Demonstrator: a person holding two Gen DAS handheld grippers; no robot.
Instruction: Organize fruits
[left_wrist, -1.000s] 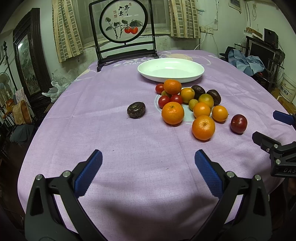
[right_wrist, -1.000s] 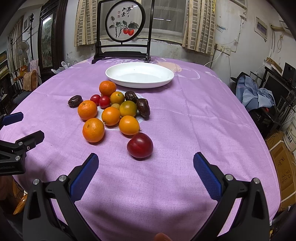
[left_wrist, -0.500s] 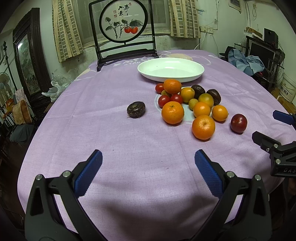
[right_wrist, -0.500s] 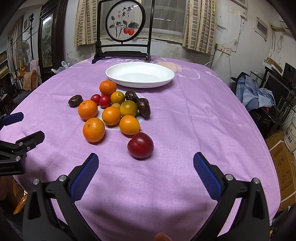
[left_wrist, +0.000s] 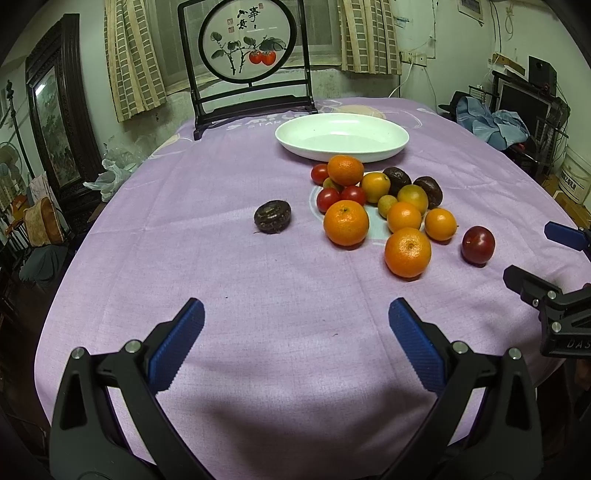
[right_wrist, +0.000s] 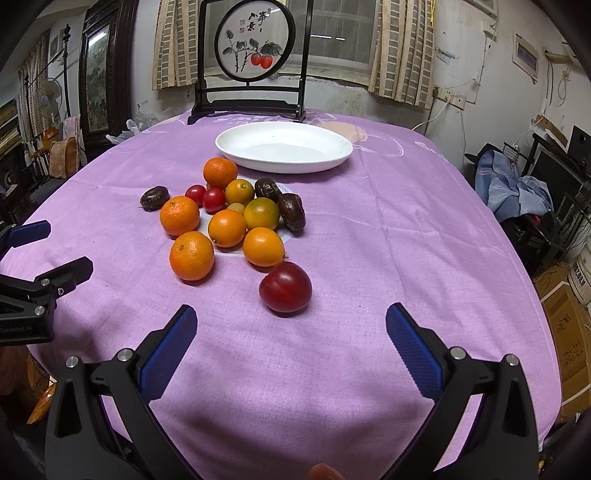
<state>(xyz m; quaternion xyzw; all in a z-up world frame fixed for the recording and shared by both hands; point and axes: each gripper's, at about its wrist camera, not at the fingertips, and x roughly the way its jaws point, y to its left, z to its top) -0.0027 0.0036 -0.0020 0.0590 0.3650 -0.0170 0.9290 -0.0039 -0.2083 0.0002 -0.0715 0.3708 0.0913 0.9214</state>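
Observation:
A pile of fruit lies on the purple tablecloth: several oranges (left_wrist: 346, 222) (right_wrist: 191, 255), small red tomatoes (left_wrist: 327, 198) (right_wrist: 213, 199), dark passion fruits (left_wrist: 427, 191) (right_wrist: 291, 212) and a red plum (left_wrist: 478, 244) (right_wrist: 285, 287). One dark passion fruit (left_wrist: 272, 216) (right_wrist: 154, 198) lies apart to the left. An empty white oval plate (left_wrist: 342, 137) (right_wrist: 283, 147) stands behind the pile. My left gripper (left_wrist: 295, 343) is open and empty near the front edge. My right gripper (right_wrist: 290, 345) is open and empty, just short of the plum.
A dark wooden stand with a round painted screen (left_wrist: 246, 44) (right_wrist: 251, 48) stands at the table's far edge. The table edge drops off at left and right. Cluttered furniture and blue cloth (right_wrist: 509, 184) are at the right.
My right gripper has crept slightly forward toward the plum. The left gripper and the fruits have stayed put.

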